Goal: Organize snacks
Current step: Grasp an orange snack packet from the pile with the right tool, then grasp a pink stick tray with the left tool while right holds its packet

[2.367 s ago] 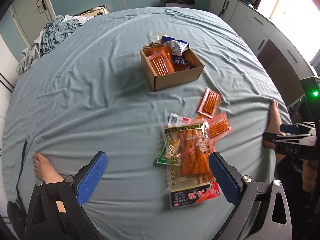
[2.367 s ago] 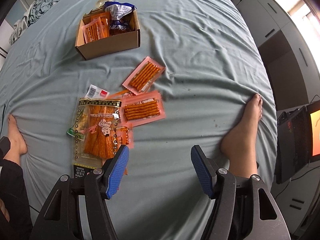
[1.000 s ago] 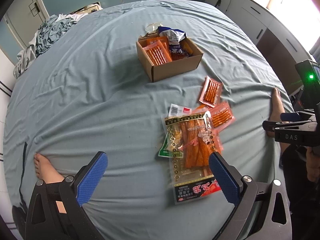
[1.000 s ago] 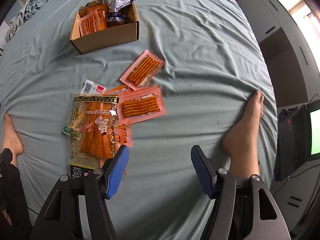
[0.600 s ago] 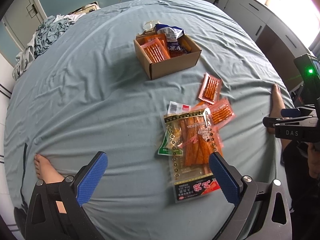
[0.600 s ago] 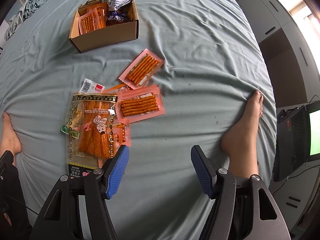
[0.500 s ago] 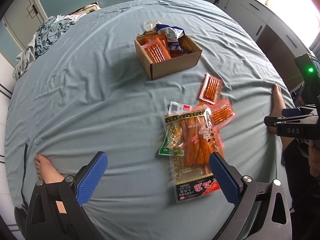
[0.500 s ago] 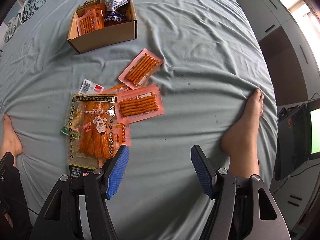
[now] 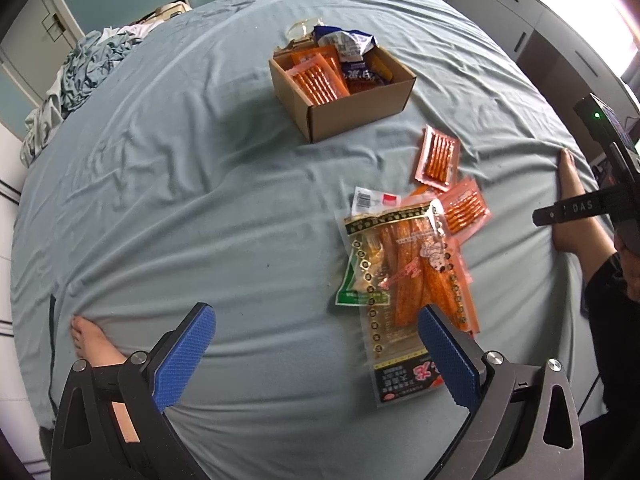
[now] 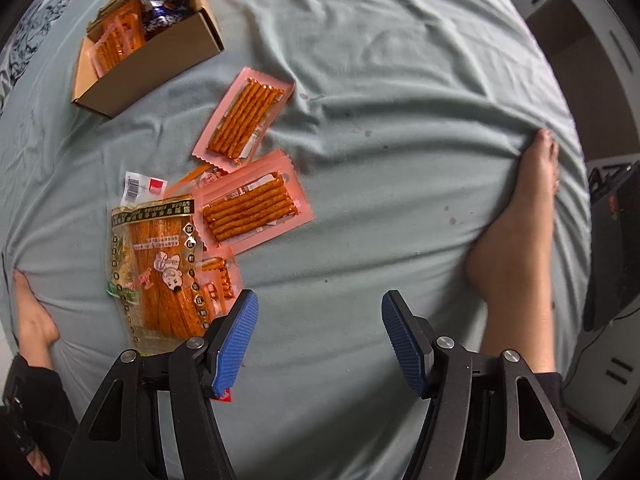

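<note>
Open room: your right gripper [image 10: 320,340] hangs spread and empty over bare bedsheet [image 10: 400,80].
Edges: your foot [image 10: 516,232] lies just right.
Left gripper [image 9: 316,356]: spread, empty.
Snacks: large clear packet [image 9: 412,280], orange strips, beside its right finger; cardboard box [image 9: 348,108] far ahead.

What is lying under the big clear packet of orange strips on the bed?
Under the big clear packet, edges of a green wrapper, a white barcode packet and pink stick packets poke out. Anything fully covered beneath cannot be seen.
</note>
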